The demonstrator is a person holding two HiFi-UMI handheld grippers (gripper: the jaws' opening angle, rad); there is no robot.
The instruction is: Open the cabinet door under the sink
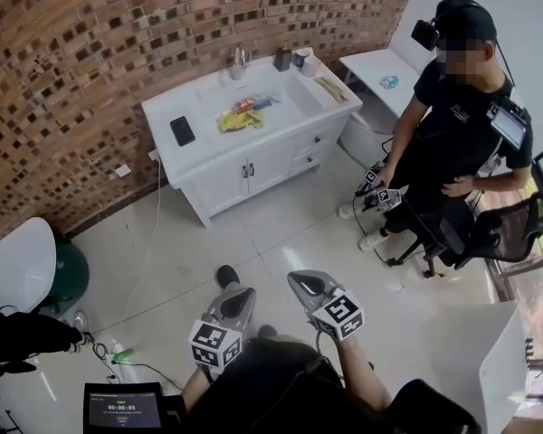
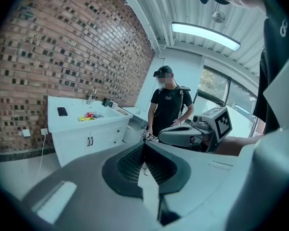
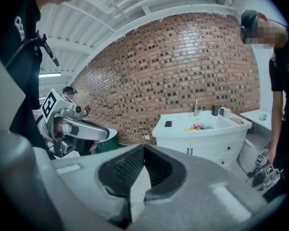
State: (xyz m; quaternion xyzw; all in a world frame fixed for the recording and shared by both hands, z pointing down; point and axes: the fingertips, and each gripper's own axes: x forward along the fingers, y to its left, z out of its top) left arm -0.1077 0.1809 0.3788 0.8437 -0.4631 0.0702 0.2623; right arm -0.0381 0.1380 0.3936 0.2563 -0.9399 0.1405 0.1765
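Left tongs (image 1: 238, 295) and right tongs (image 1: 300, 283) both pressed together, empty, well apart from the cabinet door (image 1: 224, 184) under the sink (image 1: 285, 107); unless spread first, they'd likely skid off its slim handle (image 1: 245, 171).

Screen (image 1: 122, 408), lower left of head view: timer digits "00:00:05". No other legible text.

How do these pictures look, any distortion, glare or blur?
Head view: sharp and evenly lit, but the brick wall bows from the wide lens. Left gripper view: the ceiling light glares white, and the corners are black. Right gripper view: the wall curves strongly, and the corners are black here too.
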